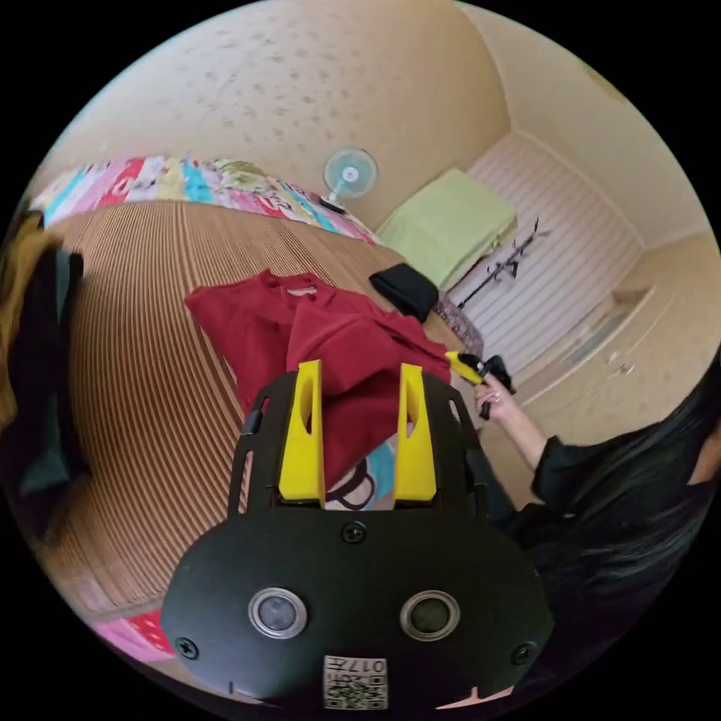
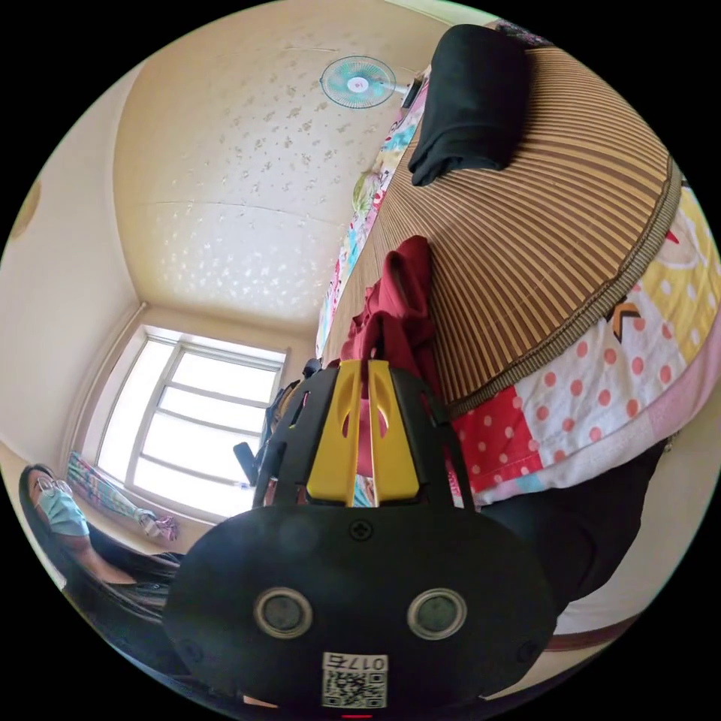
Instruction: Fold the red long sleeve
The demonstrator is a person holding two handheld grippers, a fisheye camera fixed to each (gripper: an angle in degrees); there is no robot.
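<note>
Red long sleeve (image 1: 300, 330) lies on the bamboo mat (image 1: 135, 360), partway through a fold-over. Left gripper (image 1: 359, 375) fingers spread, cloth between and beyond them. Right gripper (image 2: 364, 375) fingers pinch a bunched edge. Next, likely: carry that edge across and lay it flat.

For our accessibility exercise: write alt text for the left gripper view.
A red long-sleeve shirt lies partly folded on a striped bamboo mat, its near edge between the open yellow jaws of the left gripper. Beyond it, a person's hand holds the right gripper.
</note>
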